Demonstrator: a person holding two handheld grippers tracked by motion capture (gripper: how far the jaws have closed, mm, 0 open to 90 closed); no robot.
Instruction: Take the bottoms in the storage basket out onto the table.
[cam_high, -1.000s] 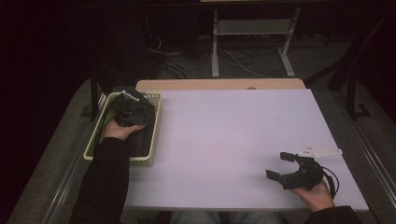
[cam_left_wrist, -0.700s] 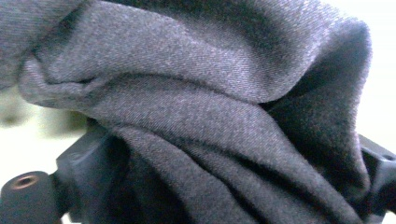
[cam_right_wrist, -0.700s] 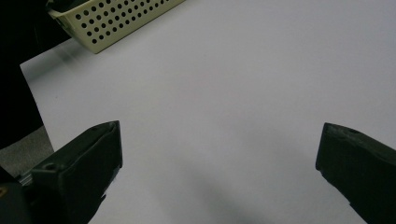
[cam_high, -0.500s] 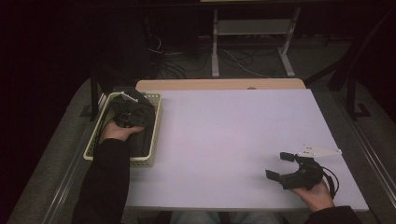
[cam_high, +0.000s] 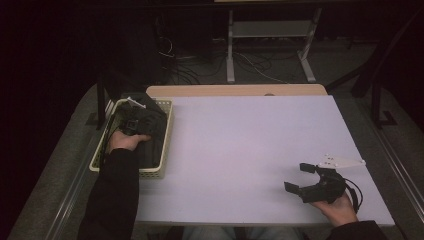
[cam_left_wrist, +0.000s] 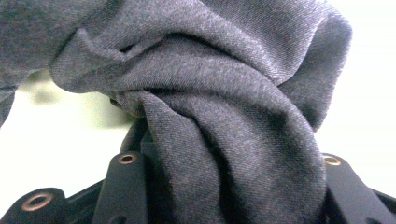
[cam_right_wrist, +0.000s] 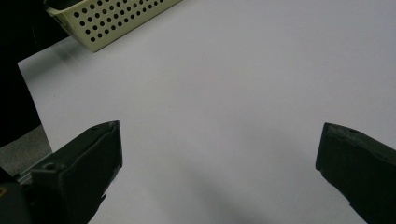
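A dark grey cloth (cam_left_wrist: 210, 116) is bunched up between the two black jaws of my left gripper (cam_left_wrist: 229, 186), which have just been closing and now pinch its folds. From above, the left gripper (cam_high: 132, 122) sits inside the cream perforated basket (cam_high: 167, 135) at the table's left edge, on dark cloth (cam_high: 152, 145) lying in it. My right gripper (cam_high: 298, 177) rests low over the white table (cam_high: 240, 150) near the front right corner. Its jaws stand wide apart with nothing between them, as the right gripper (cam_right_wrist: 219, 140) view confirms.
The basket's corner (cam_right_wrist: 116, 18) shows at the top left of the right gripper view. A wooden strip (cam_high: 235, 90) borders the table's far edge. Beyond it are metal stand legs (cam_high: 230, 55) and cables on a dark floor.
Both hands stay where they were. The dark mass of cloth around the left gripper in the basket looks slightly more gathered than before.
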